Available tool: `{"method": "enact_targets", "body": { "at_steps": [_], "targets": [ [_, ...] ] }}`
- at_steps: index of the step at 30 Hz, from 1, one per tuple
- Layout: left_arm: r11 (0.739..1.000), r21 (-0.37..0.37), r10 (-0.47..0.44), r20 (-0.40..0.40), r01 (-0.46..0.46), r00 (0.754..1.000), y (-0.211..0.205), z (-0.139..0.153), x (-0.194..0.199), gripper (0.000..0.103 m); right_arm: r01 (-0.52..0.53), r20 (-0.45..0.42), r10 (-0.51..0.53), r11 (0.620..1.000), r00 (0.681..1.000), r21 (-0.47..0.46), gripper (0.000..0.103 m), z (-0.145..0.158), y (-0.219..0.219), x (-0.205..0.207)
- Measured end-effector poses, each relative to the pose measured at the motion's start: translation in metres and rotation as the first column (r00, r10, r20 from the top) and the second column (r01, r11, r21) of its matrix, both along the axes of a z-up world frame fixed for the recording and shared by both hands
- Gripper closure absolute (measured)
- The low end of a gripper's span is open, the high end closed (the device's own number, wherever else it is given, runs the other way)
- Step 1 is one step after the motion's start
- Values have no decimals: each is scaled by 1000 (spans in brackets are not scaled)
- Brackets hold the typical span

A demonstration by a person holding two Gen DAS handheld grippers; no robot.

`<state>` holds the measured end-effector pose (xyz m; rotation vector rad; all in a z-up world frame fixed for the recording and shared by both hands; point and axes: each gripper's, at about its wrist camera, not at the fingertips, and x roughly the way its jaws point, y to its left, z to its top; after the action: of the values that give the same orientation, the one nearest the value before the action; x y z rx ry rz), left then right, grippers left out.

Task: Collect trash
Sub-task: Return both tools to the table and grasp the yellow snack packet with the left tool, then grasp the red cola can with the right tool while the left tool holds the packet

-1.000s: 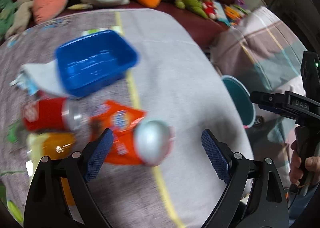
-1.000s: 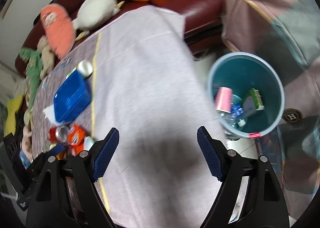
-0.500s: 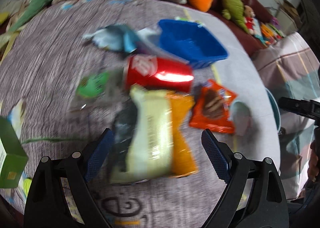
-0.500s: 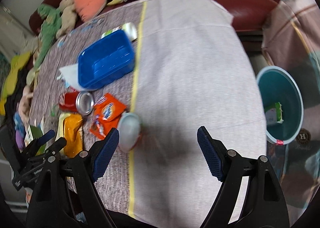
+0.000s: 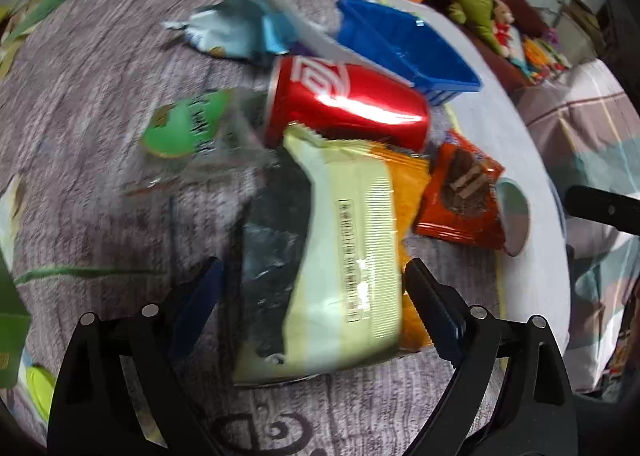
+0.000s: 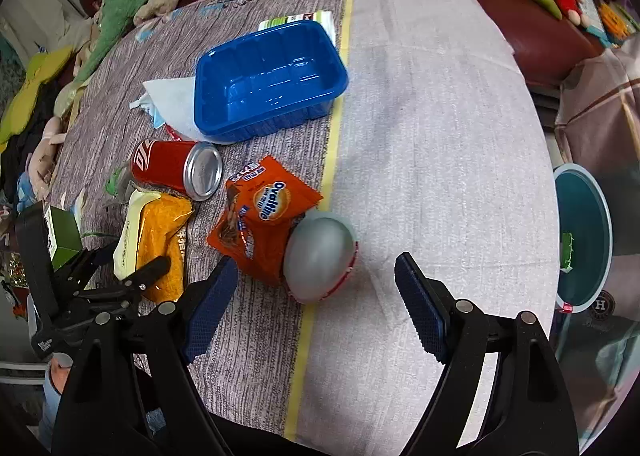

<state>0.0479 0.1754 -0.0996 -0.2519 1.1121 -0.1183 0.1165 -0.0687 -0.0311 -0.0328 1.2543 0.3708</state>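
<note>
The left gripper (image 5: 312, 292) has swung from the silver egg (image 6: 320, 254) to the yellow snack bag (image 5: 344, 264); its jaws are closing around it, not pinching yet. The right gripper (image 6: 316, 292) is hanging open, empty
</note>
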Motion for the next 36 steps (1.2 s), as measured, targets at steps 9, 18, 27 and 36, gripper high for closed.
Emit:
{"method": "enact_targets", "body": {
  "at_steps": [9, 18, 27, 36],
  "targets": [
    [997, -40, -63, 87, 66, 994, -8, 26, -15, 71, -36, 26, 36, 999, 999, -3, 26, 6, 22, 3],
    [998, -69, 16, 226, 0, 974, 39, 90, -16, 71, -141, 68, 142, 990, 988, -11, 26, 16, 60, 6],
    [988, -95, 138, 203, -121, 969, 110, 79, 13, 71, -445, 147, 449, 893, 881, -63, 26, 21, 137, 10],
    [983, -117, 153, 113, -140, 982, 124, 39, 26, 70, -619, 119, 626, 780, 771, -97, 34, -2, 192, 30]
  ]
}}
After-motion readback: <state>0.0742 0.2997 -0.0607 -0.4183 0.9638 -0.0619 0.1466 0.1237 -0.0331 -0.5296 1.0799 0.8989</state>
